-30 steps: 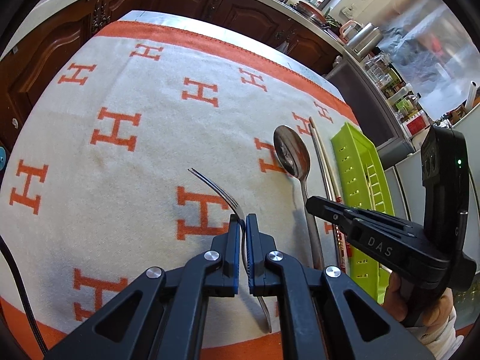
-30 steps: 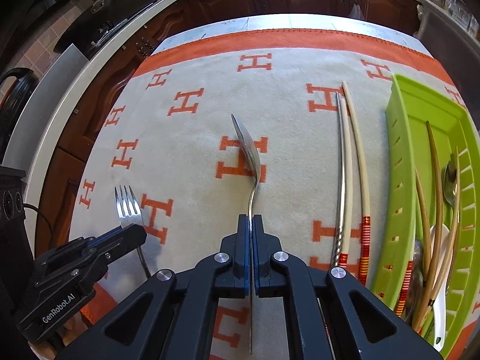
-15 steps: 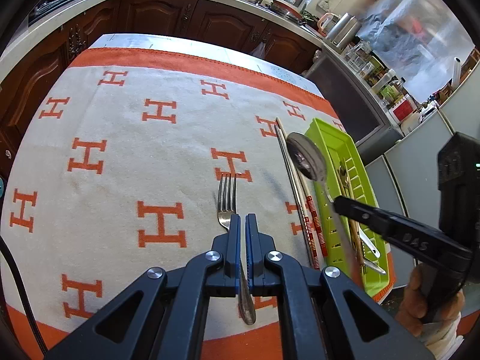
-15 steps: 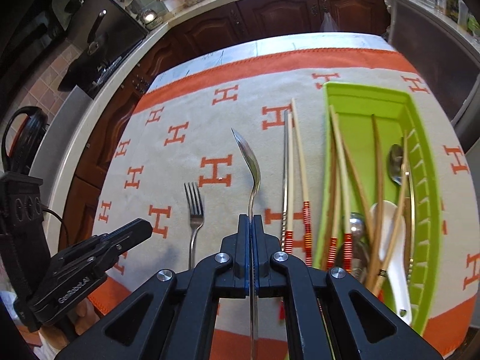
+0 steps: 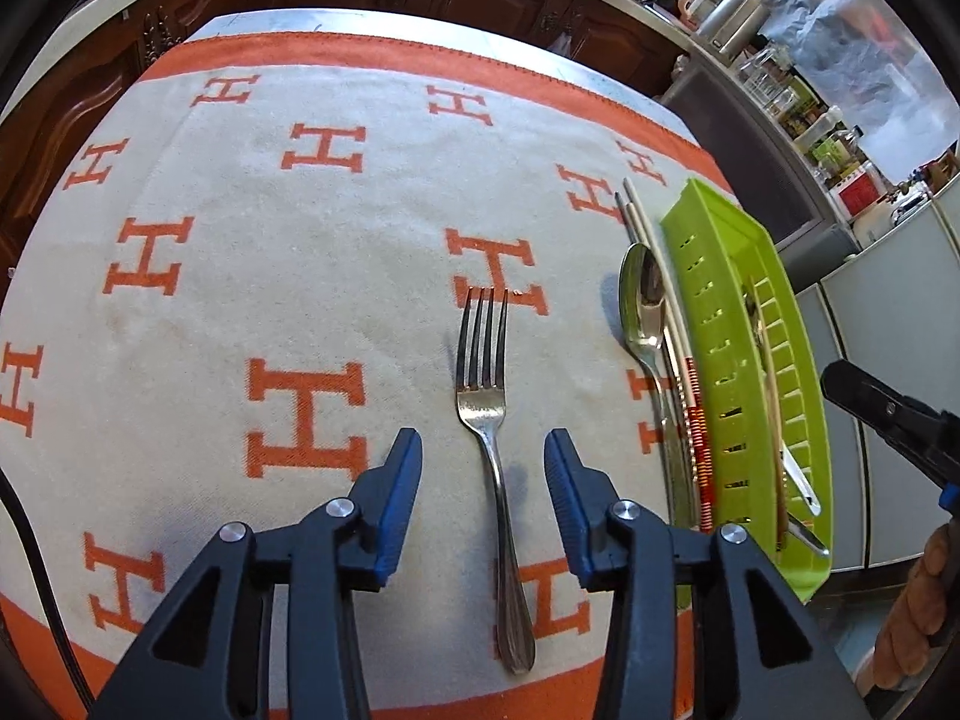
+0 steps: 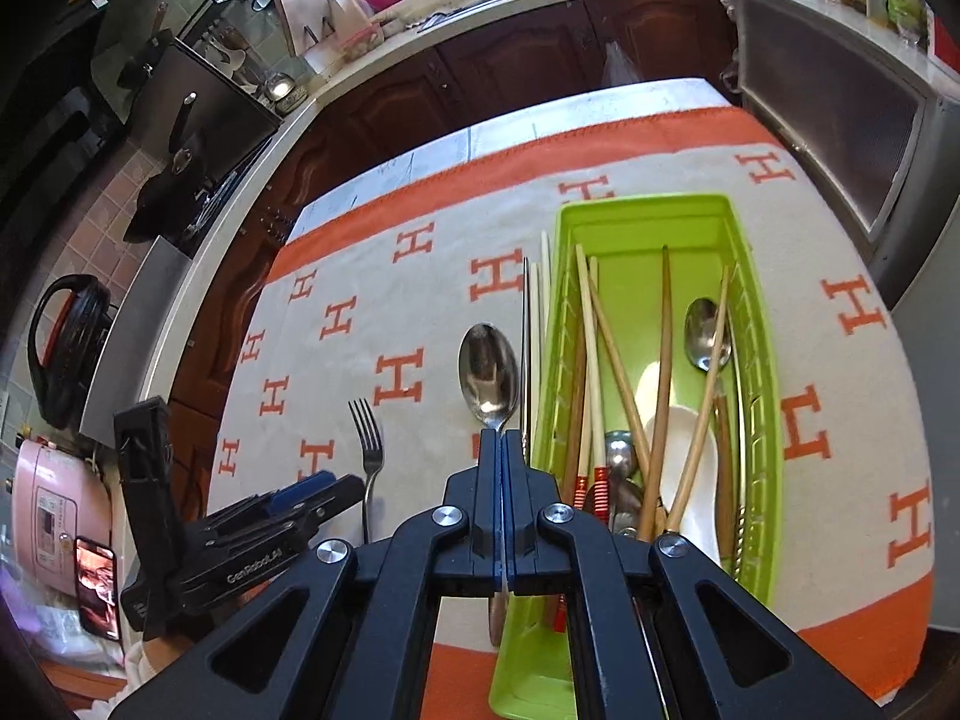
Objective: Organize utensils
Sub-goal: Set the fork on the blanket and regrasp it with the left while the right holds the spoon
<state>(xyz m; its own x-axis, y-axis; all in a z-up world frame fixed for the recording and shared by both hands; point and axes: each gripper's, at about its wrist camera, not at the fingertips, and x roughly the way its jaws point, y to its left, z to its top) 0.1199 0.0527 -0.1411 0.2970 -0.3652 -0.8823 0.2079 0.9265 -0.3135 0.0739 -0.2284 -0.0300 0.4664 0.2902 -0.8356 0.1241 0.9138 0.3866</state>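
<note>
Left gripper (image 5: 483, 501) sits low over the cloth, jaws opening, blue pads (image 5: 399, 498) standing either side of the fork (image 5: 489, 420) handle but not pressing it; fork lies flat on the orange-H tablecloth (image 5: 240, 276), tines away from the camera, handle running toward the near orange border. Reads as a release: fork straightened parallel to the other pieces so the row is tidy, not dropped in the tray. Next to the right, the spoon (image 6: 489, 375) is clamped by its handle in the right gripper (image 6: 501, 456), jaws fully together on the thin stem, bowl face-up and pointing away; whether the bowl rests on the cloth or hangs just above it I cannot tell. It is held just beside the loose chopsticks (image 6: 537, 312) that lie on the cloth against the tray's left wall, likely being carried toward the green tray (image 6: 759, 420). Tray is at the right of the cloth and already holds wooden chopsticks, a white ladle-type spoon and a metal spoon, all lengthwise, so the long slot dictates the alignment. Loose chopsticks outside the tray are not yet sorted. Person's hand (image 5: 912, 606) is at the far right edge of the left view, gripping the right tool.
</note>
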